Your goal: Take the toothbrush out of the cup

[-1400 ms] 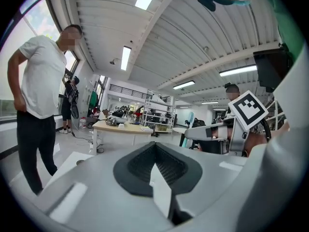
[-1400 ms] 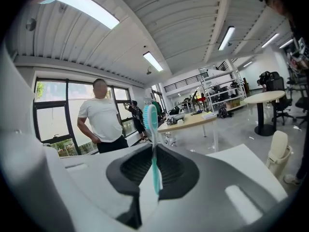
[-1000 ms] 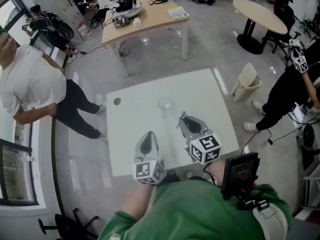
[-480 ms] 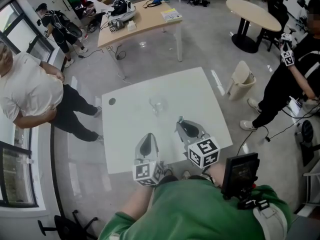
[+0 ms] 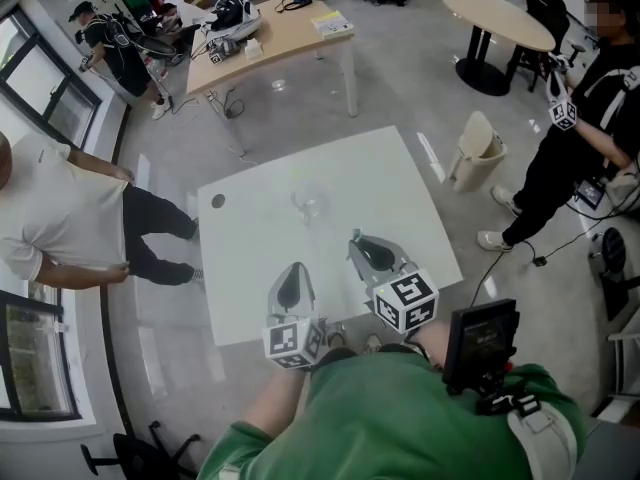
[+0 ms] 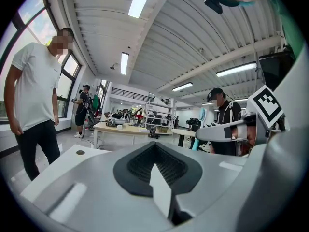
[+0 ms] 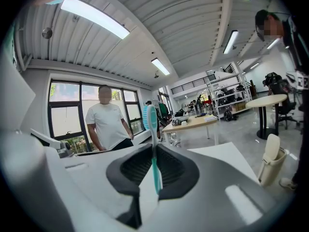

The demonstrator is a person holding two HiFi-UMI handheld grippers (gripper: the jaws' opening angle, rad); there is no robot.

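My right gripper [image 5: 362, 245] is shut on a teal and white toothbrush [image 7: 152, 144], which stands upright between the jaws with its bristle head on top. The same brush [image 6: 201, 117] shows in the left gripper view, sticking up from the right gripper. A clear empty cup [image 5: 308, 206] stands on the white table [image 5: 250, 258], a little beyond and left of the right gripper. My left gripper [image 5: 295, 273] hovers near the table's front edge, jaws together with nothing between them [image 6: 157, 166].
A small dark disc [image 5: 218, 201] lies at the table's far left corner. A person in a white shirt [image 5: 60, 218] stands left of the table. A beige bin [image 5: 475, 148] and a person in black [image 5: 585, 118] are to the right. A wooden desk [image 5: 280, 33] stands behind.
The head view has drifted, so the table and cup sit slightly left. Both grippers hold nearly the same pose, the right one still on the toothbrush. The person in white has turned.
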